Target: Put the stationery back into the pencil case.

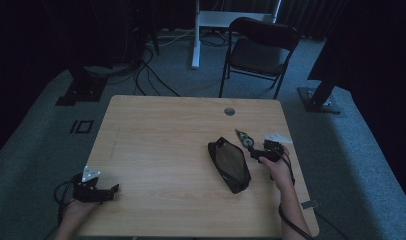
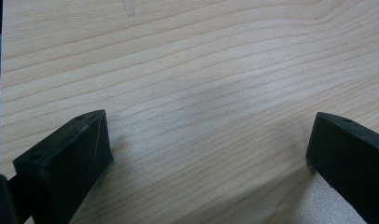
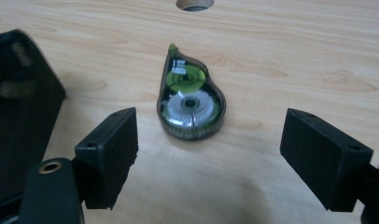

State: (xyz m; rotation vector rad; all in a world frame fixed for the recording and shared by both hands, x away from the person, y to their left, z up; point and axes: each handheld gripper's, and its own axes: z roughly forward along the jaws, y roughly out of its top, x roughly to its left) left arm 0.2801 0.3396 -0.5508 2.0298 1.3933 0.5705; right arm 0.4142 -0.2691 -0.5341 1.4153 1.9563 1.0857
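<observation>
Two hand-held grippers on my rig, both with jaws spread wide and gripping nothing. My left hand-held gripper (image 1: 112, 189) sits low over the near left corner of the desk, a grey three-cornered plate on its top; its own view shows bare wood grain between the black jaws. My right hand-held gripper (image 3: 208, 144) is at the right side of the desk, jaws pointed away from me, with a teardrop-shaped correction-tape dispenser (image 3: 189, 101) of clear dark plastic, green and white reels inside, lying flat on the wood just ahead of the gap between the jaws, touching neither. Just left of that gripper lies a flat black zip pouch with a mesh face (image 1: 229, 164), set at a slant, near the dispenser but apart from it. Light wood-grain desk (image 1: 161, 135) carries all items; round cable hole (image 1: 229, 111) near its far edge. Beyond the desk: one black folding chair (image 1: 259, 50) on grey carpet, in a dim room.
</observation>
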